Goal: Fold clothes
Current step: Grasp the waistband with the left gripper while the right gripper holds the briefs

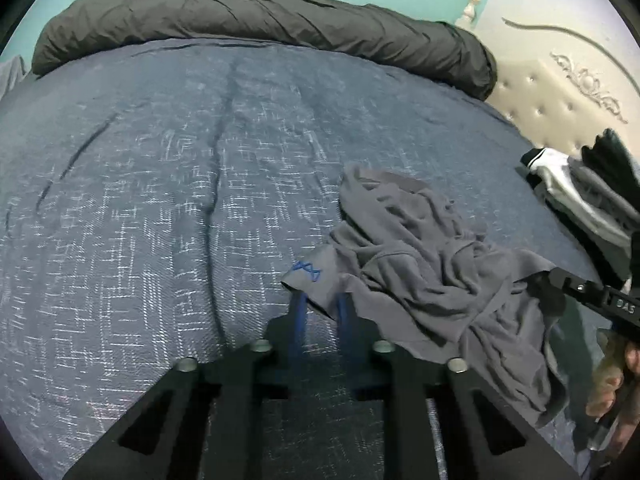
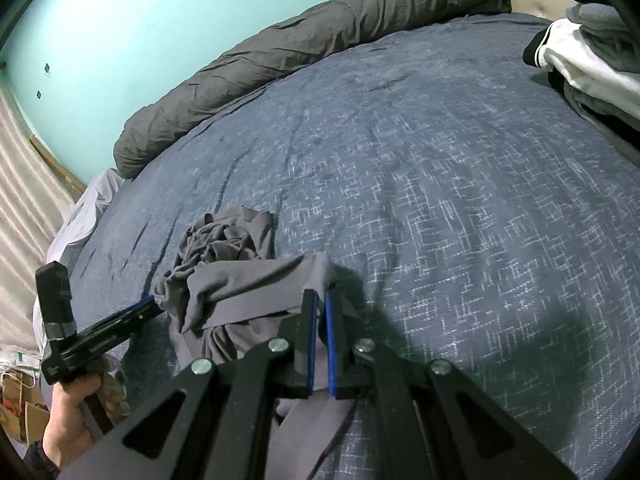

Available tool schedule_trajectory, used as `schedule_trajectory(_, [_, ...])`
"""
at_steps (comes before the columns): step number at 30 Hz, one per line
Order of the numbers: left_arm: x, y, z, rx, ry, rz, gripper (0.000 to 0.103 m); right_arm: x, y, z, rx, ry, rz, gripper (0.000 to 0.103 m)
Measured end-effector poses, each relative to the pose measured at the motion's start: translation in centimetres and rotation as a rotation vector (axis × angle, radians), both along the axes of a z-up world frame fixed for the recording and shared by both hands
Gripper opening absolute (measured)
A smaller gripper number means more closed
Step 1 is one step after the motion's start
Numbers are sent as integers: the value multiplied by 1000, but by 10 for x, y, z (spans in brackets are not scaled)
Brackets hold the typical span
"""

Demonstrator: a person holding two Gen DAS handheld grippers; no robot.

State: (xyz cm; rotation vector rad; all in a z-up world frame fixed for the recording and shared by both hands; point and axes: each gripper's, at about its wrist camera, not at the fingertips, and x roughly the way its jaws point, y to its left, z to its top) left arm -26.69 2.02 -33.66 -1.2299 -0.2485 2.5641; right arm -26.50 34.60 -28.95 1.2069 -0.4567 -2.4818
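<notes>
Gripping opposite corners of the crumpled grey garment (image 1: 420,256) on the blue bedspread (image 1: 160,200): left gripper (image 1: 320,300) was clamped on the near-left corner with blue stitching, right gripper (image 2: 320,300) pinched together on the near-right edge. Hold judged as preparation to lift and spread the cloth flat. Folded clothes pile (image 2: 580,52) sat far right, well apart
</notes>
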Motion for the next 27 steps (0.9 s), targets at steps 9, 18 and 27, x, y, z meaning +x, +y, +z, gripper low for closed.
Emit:
schedule_trajectory(9, [30, -4, 48, 18, 125, -5, 1, 11, -4, 23, -31, 57, 30, 4])
schedule_trajectory(18, [86, -17, 123, -6, 207, 14, 1, 45, -7, 84, -64, 172, 74, 4])
schedule_trajectory(27, [142, -36, 201, -23, 271, 41, 1, 82, -12, 159, -97, 220, 121, 4])
